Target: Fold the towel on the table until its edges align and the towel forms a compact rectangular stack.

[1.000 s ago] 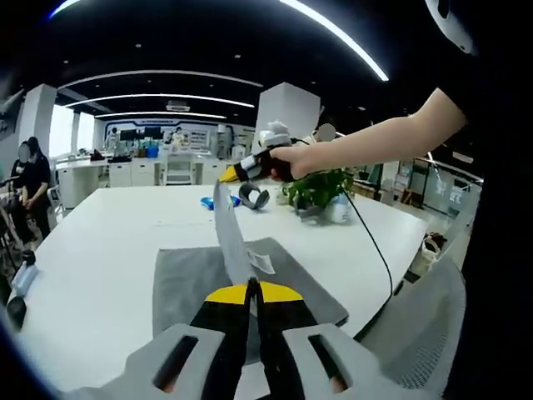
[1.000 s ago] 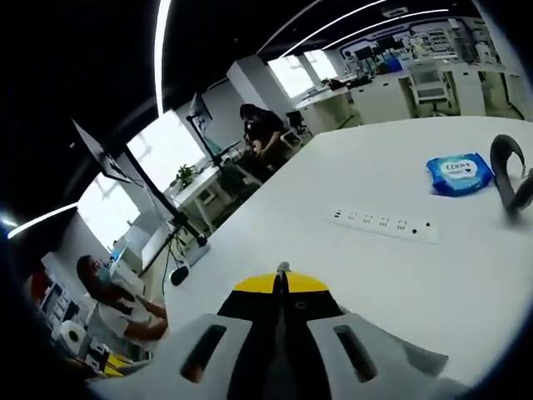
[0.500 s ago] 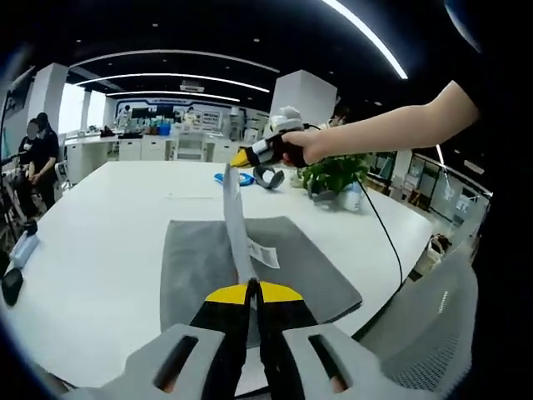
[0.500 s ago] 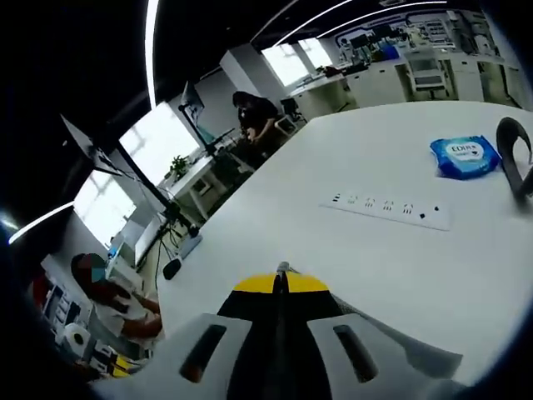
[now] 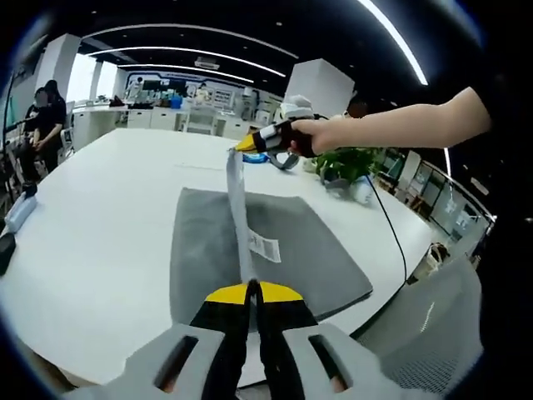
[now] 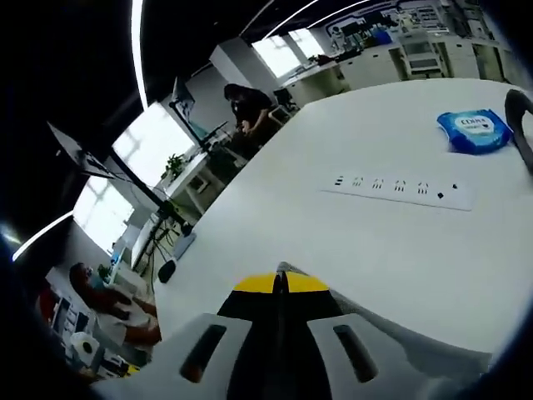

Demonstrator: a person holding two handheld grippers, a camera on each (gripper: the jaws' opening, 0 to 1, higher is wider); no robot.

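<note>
A grey towel [image 5: 275, 250] lies spread on the white table [image 5: 100, 217], with a white label near its middle. One edge of it is lifted into a taut strip [image 5: 236, 208] running between both grippers. My left gripper [image 5: 253, 287] is shut on the near end of that strip. At the far end the right gripper [image 5: 250, 142], held by a person's hand, is shut on the other corner. In the right gripper view my right gripper [image 6: 281, 273] is shut with a bit of grey towel [image 6: 400, 342] trailing from its jaws.
A white power strip [image 6: 398, 187], a blue wipes pack [image 6: 475, 131] and a dark curved object [image 6: 520, 112] lie on the table beyond the towel. A potted plant [image 5: 341, 163] and a cable [image 5: 391, 242] sit at the right. A chair [image 5: 433, 333] stands close. People sit at far desks.
Both grippers have moved lower and closer to the table, holding the towel edge. The lifted strip now hangs nearer to the spread towel.
</note>
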